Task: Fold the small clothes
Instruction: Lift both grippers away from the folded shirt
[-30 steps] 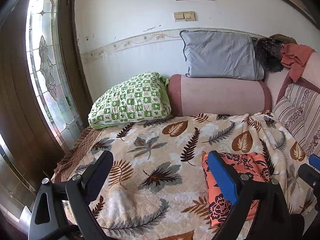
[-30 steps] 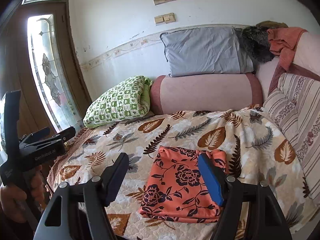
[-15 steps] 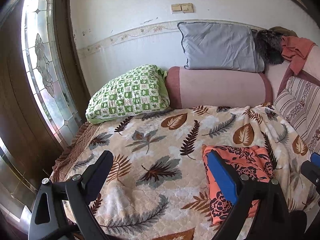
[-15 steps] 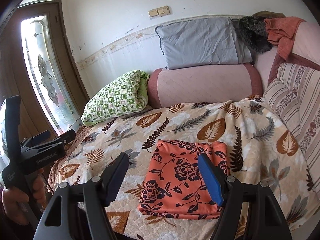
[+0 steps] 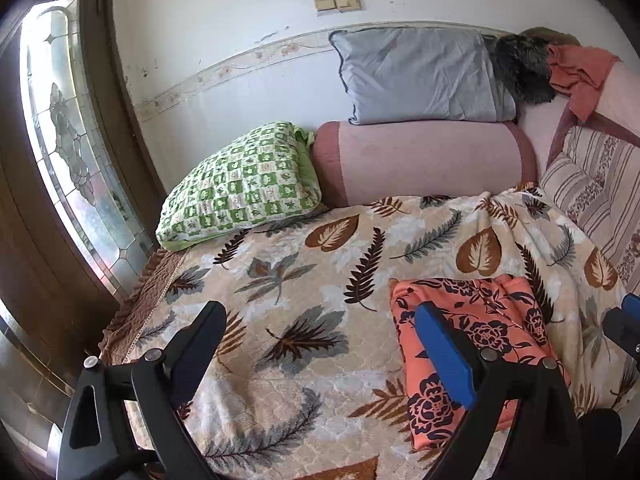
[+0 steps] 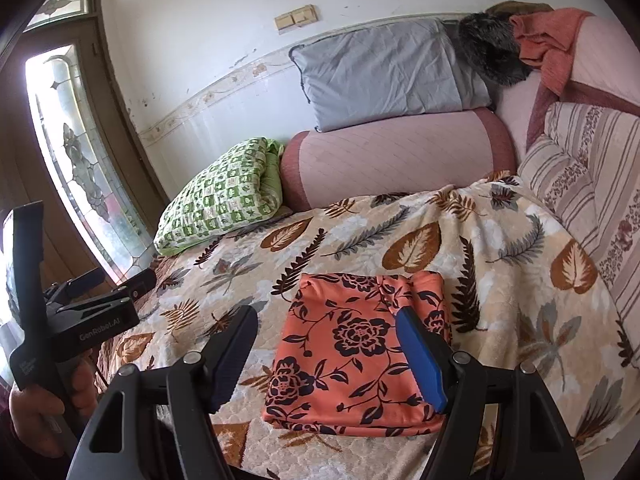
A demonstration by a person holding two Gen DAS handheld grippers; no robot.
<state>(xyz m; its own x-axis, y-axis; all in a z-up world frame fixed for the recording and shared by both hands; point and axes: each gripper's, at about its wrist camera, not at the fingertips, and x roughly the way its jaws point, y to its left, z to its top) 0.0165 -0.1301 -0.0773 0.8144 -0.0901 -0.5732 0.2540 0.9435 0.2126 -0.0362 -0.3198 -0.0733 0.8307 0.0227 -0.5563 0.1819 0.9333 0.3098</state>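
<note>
Folded floral garment on the bed, both grippers empty above it

Your orange floral garment [image 6: 360, 356] lies as a flat rectangle on the leaf-print bedspread [image 5: 280, 320]. Left gripper [image 5: 320, 356] and right gripper [image 6: 326, 354] both have fingers spread, pinching nothing. If you tidy it, pinch an edge, not the bedspread beneath.
</note>
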